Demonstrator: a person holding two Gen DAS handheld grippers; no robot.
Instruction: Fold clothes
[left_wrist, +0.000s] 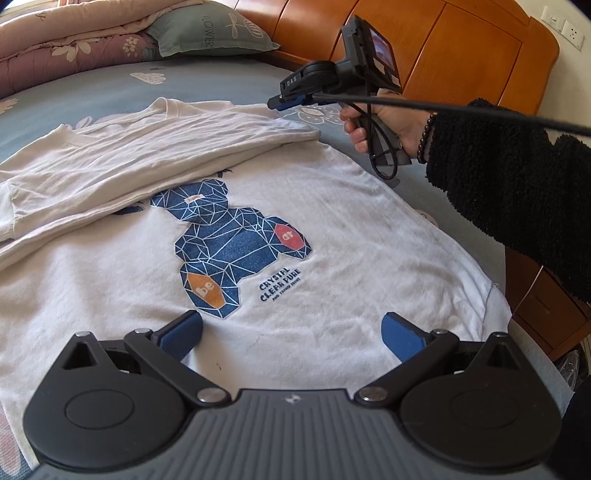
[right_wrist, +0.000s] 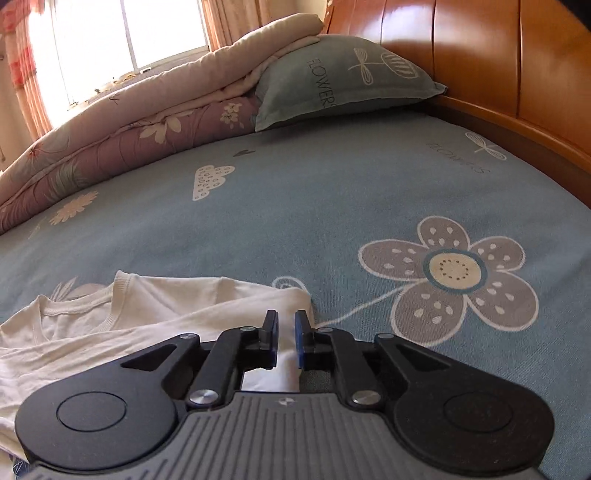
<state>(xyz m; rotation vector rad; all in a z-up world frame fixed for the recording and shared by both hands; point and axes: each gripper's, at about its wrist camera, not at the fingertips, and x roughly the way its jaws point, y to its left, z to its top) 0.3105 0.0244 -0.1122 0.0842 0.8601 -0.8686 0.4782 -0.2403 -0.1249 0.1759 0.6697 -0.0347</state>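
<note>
Folded flap (left_wrist: 122, 162): lies across the upper left of the white shirt (left_wrist: 351, 229), one side turned in.
Shirt: flat on the bed sheet (right_wrist: 295, 206), bear print up.
Left gripper (left_wrist: 291, 332): spread wide, empty, above the hem; probably lining up a pinch.
Right gripper (right_wrist: 285, 332): nearly closed, no cloth visibly pinched, over the shirt's far corner.

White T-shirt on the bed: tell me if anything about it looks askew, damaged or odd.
The white T-shirt lies print-up on the bed sheet. Its neck end is folded over slantwise, and that flap is wrinkled and partly covers the bear print. Faint greyish marks show right of the print. No tears show.
</note>
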